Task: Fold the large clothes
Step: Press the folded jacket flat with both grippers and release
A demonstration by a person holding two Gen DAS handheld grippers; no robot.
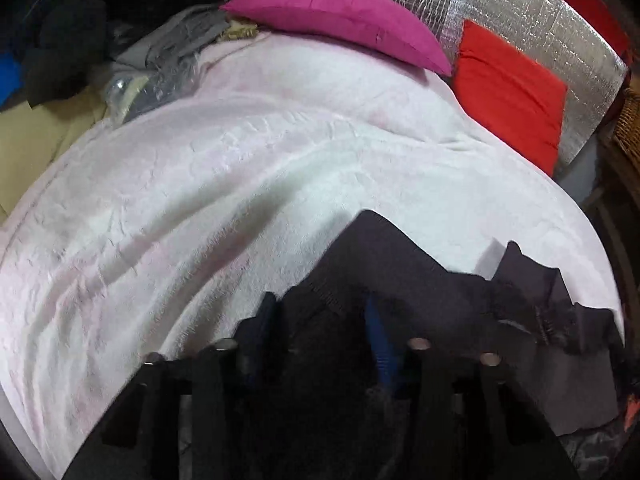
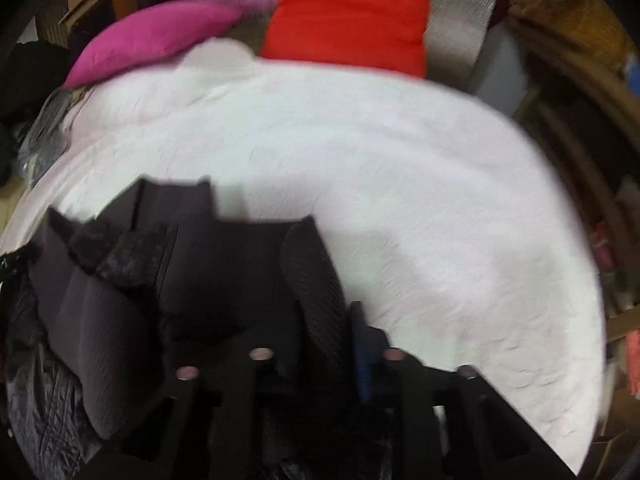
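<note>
A large dark purple-grey garment point(image 1: 400, 272) with a furry trim hangs between my two grippers above the near edge of the bed. My left gripper point(image 1: 320, 320) is shut on the garment's cloth, which bunches between its fingers. In the right wrist view the same garment point(image 2: 224, 264) drapes to the left, and my right gripper point(image 2: 328, 320) is shut on a ribbed fold of it. The fingertips of both grippers are mostly hidden by the cloth.
A pale pink fleece blanket point(image 1: 240, 168) covers the bed. A magenta pillow point(image 1: 340, 16) and a red pillow point(image 1: 512, 92) lie at its head against a silver foil panel point(image 1: 520, 12). Grey clothes and clutter point(image 1: 168, 52) sit at far left. Wicker furniture point(image 2: 580, 40) stands right.
</note>
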